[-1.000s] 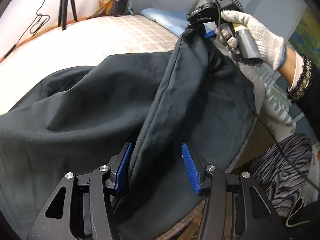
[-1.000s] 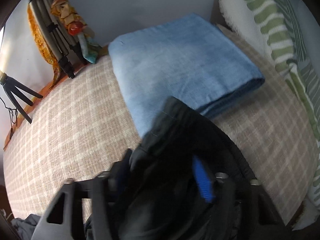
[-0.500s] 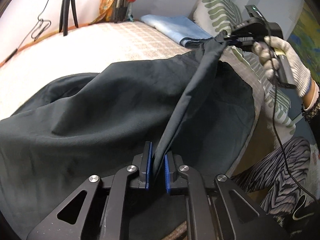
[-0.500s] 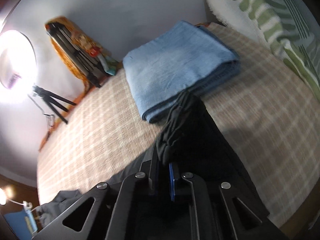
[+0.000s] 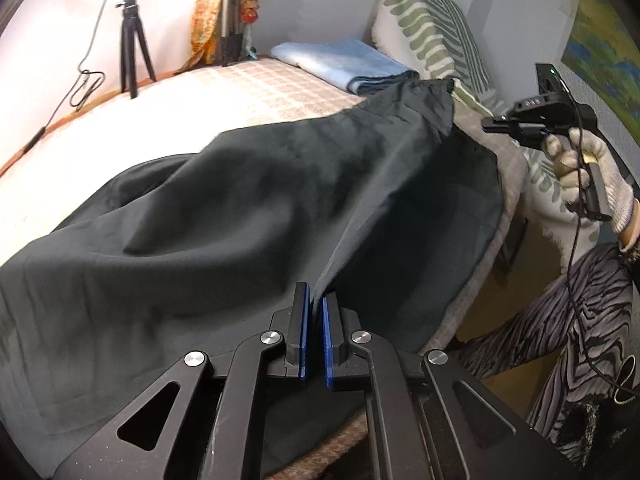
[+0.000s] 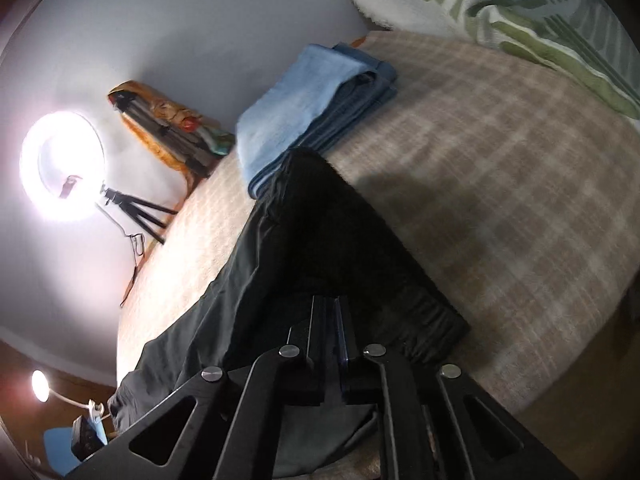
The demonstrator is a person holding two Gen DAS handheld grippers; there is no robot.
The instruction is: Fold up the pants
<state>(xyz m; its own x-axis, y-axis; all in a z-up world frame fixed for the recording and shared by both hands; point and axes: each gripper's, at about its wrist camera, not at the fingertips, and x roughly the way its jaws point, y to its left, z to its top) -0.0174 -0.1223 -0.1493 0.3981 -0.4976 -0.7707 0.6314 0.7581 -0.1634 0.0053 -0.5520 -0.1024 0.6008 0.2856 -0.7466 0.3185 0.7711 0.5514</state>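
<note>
Both wrist views look steeply down, close – sharing the pants (image 5: 224,216).

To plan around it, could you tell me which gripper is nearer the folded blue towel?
Right. The right gripper hovers by the pillow near the towel; the left gripper clamps the pants, much farther from it.

Bed (image 5: 248,92) with beige checked cover ahead of claw. Pale blue-grey wall (image 5: 320,0) behind. Glowing ring light (image 6: 62,166) on tripod far left. Folded blue towel (image 6: 304,108) beside green-striped pillow (image 5: 432,36). Painting (image 5: 608,48) far right.
</note>
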